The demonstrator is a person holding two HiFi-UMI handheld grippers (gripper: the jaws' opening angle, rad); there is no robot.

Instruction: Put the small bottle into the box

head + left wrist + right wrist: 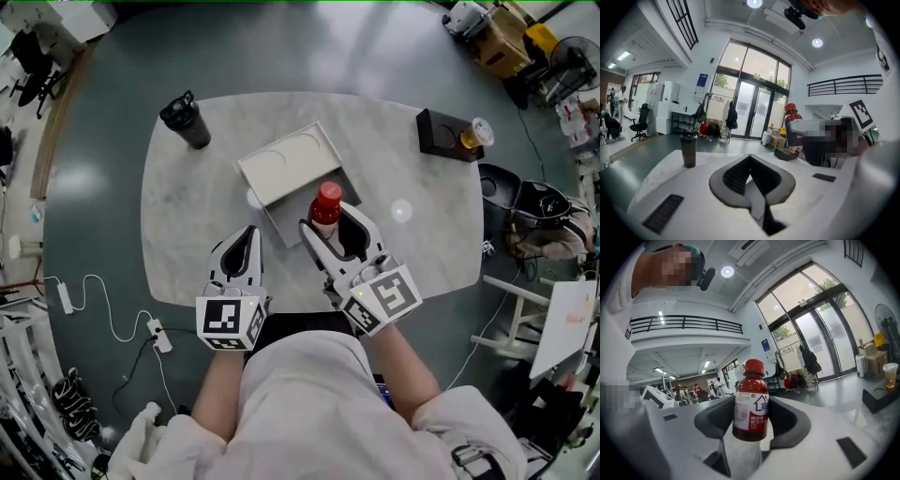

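Closest to the head camera are the two pale-sleeved forearms, reaching forward from the body over the near edge of the table [412, 234]. On my right gripper [330, 225] the jaws are partly closed on the small bottle [325, 203]. They pinch its lower body and carry it upright, red cap on top, at the near right corner of the box [286, 164]. Whether it is over the opening yet, I cannot tell. That forearm angles inward toward the box.

My left gripper [246, 234] sits low beside the box's near left side, jaws together on nothing.

My worries are these. With so low a grip, the bottle could tip if its base clips the near wall. Nothing holds the box, so a nudge could slide it.
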